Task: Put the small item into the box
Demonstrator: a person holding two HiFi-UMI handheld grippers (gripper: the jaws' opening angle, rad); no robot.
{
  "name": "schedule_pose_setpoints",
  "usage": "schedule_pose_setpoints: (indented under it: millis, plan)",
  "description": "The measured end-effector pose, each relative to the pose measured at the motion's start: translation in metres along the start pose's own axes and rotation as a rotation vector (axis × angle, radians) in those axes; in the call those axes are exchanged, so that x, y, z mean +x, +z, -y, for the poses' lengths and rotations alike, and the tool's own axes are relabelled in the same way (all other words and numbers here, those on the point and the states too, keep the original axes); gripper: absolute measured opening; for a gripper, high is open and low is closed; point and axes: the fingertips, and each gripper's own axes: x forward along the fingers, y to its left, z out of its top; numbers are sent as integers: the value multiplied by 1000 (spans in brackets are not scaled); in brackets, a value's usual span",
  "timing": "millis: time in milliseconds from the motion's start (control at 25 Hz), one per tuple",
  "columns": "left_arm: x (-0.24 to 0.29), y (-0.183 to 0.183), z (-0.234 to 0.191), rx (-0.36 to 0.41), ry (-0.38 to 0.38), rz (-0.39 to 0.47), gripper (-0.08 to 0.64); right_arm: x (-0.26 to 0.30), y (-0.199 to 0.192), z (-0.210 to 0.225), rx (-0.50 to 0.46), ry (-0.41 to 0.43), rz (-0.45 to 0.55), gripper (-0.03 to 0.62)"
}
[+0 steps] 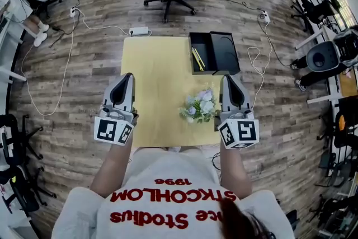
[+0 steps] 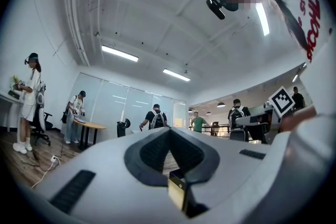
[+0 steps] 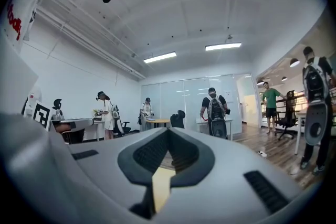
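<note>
Up at about 1 o'clock on the yellow table (image 1: 156, 75) in the head view sits the open black box (image 1: 225, 53), with a few thin yellow sticks (image 1: 197, 59) lying in its left part; a little bunch of pale flowers (image 1: 199, 106) lies on the tabletop at 4 o'clock, just beside the right gripper (image 1: 230, 80); the left gripper (image 1: 126, 78) hangs over the 8 o'clock side; both hands are tucked near the body, forearms parallel, noses toward 12.

Honestly this fits the sticks being the small item and already boxed, or the flowers being it and waiting on the table, so I wouldn't call the stage; either way, keep the tools clear of the flowers and the box rim.

Left gripper view: jaws pinched together with nothing between them, aimed out across the room, maybe tipped a touch up.

Right gripper view: same deal, closed and empty, pointing level.
</note>
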Motion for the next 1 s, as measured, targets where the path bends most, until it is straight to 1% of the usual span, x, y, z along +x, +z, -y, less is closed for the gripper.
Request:
schedule_pose_setpoints:
  millis: [320,640,1000]
  plan:
    - [-7,5,2,-1,-12,14,2,-10,1,-10,-5,10,8,5]
    - [-6,5,3,-3,-22,13,2,-16,0,-7,6,-12,5,5]
    - [4,4,6,-5,-27,11,2,-11,-3,0,-8,-26,-20,5]
